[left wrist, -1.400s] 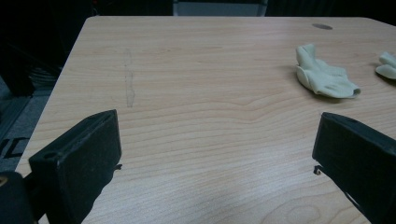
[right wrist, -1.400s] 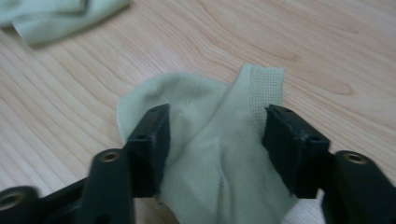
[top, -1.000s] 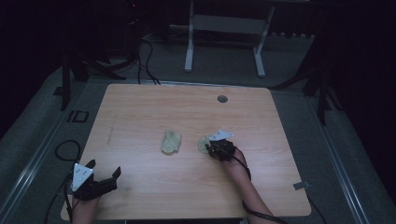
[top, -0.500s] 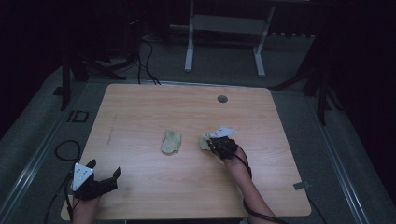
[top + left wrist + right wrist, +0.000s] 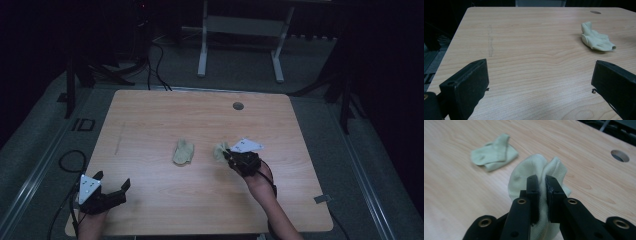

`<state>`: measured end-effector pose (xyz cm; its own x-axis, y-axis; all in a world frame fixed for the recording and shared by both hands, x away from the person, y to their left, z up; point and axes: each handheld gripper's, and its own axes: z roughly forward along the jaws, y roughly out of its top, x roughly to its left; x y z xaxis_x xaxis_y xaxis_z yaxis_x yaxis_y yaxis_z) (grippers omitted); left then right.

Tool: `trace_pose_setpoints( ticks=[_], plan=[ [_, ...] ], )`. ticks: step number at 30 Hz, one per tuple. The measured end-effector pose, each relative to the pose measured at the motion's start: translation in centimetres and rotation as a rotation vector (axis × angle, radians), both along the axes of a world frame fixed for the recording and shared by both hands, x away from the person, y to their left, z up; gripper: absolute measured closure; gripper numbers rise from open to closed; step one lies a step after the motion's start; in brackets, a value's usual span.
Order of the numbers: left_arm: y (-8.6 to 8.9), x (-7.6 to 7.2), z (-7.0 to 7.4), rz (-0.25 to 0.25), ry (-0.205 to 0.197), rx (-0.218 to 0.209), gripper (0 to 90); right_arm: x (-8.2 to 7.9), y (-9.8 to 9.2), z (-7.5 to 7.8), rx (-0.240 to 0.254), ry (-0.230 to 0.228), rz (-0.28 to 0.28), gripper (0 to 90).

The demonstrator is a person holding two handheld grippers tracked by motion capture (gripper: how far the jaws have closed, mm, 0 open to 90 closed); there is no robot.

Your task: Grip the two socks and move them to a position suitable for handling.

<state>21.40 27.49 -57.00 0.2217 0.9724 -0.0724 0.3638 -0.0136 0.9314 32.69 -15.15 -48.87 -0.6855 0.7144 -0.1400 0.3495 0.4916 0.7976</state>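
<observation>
Left gripper point(image 5: 111, 192): it hovers over the near left corner of the tabletop point(image 5: 150, 125); its fingers point(image 5: 466, 85) stand wide apart with nothing between them.
Loose sock point(image 5: 183, 151): it lies crumpled flat near the middle of the tabletop, well apart from both grippers; it also shows in the left gripper view point(image 5: 596, 40) and the right gripper view point(image 5: 494, 153).
Held sock point(image 5: 534, 172): pale green knit, just right of the loose one; the right gripper has it pinched and part of it looks lifted off the wood, bunched into two upright folds.
Right gripper point(image 5: 542, 187): its fingers point(image 5: 533, 192) have just been closing and are now clamped on the held sock, cloth squeezed thin between them; from above it sits right of centre point(image 5: 231, 156).
Handling: the sock is likely very light, soft and limp, so it will droop and swing from any single pinch; not fragile, hardly slippery.
Where to grip: a doubled fold or the ribbed cuff edge gives the surest bite.
Materials: fine ribbed knit, matte; smooth light wood grain on the tabletop; hard black plastic fingers.
Cable hole point(image 5: 238, 106): round, near the far edge.
</observation>
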Motion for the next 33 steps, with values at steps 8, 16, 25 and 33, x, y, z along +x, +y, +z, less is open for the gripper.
trace_pose_setpoints(
  ticks=[8,16,25,33],
  plan=[
    [0.0,0.0,0.0,0.000,-0.003,0.003,1.4,-3.5,0.4,0.8,0.004,-0.025,0.055,82.5],
    [0.0,-0.1,0.1,0.001,-0.006,0.003,1.4,-6.9,1.2,-1.7,-0.030,0.019,0.107,82.5],
    [-0.2,-0.1,0.1,-0.014,0.003,-0.001,1.4,-7.6,2.1,-6.3,-0.083,0.126,0.101,82.3],
    [-1.0,-0.3,0.4,-0.051,0.013,-0.035,1.4,-7.5,2.6,-7.3,-0.071,0.155,0.080,75.4]
  ],
)
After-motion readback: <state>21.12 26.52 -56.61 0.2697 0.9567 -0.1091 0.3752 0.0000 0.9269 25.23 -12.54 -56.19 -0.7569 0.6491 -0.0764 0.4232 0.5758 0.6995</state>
